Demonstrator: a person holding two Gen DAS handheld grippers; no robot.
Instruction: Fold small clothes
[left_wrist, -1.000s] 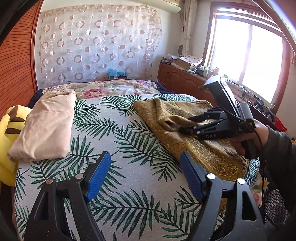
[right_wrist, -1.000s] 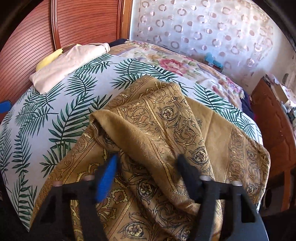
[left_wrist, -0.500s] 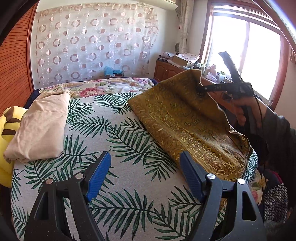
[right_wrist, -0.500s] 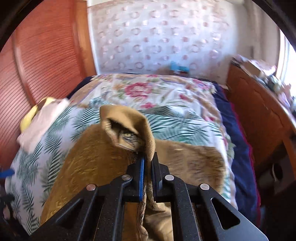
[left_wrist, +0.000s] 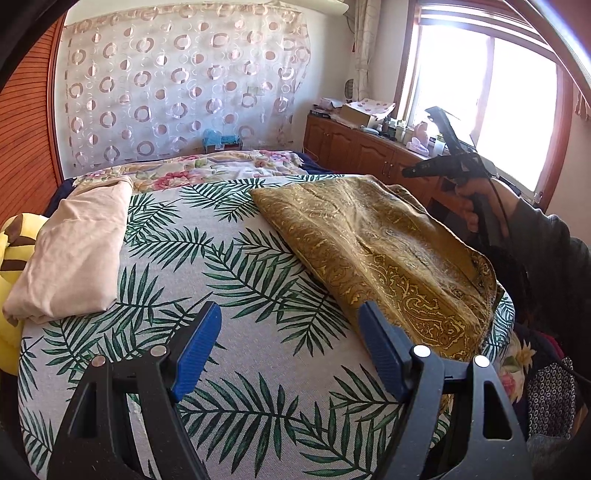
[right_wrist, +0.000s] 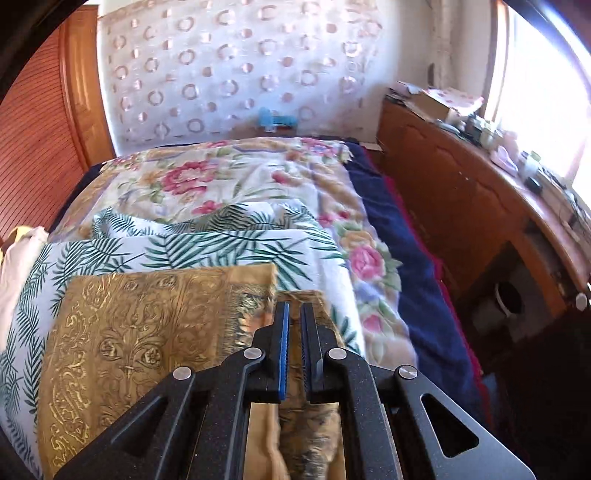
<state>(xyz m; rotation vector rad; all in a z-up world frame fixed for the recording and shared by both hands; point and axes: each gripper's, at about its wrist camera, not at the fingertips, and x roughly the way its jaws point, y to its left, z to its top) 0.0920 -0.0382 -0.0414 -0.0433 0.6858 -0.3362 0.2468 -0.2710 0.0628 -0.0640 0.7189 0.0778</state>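
Observation:
A gold paisley cloth (left_wrist: 373, 243) lies folded on the right side of the palm-leaf bedspread (left_wrist: 221, 266); it also shows in the right wrist view (right_wrist: 140, 339). My left gripper (left_wrist: 290, 339) is open and empty, low over the bedspread, its right finger near the cloth's near edge. My right gripper (right_wrist: 291, 325) hovers above the cloth's far right corner with its jaws nearly together and a narrow gap between them, nothing held. In the left wrist view the right gripper (left_wrist: 410, 171) is raised above the cloth, beside the bed.
A folded beige garment (left_wrist: 77, 251) lies at the left of the bed beside a yellow plush toy (left_wrist: 11, 258). A floral quilt (right_wrist: 229, 177) covers the far end. A wooden cabinet (right_wrist: 461, 192) runs along the right under the window. A wooden headboard (left_wrist: 22, 155) is on the left.
The right gripper lifted a corner of the gold cloth, carried it over, and let it go; the cloth now lies flat and folded. The left gripper has hardly moved.

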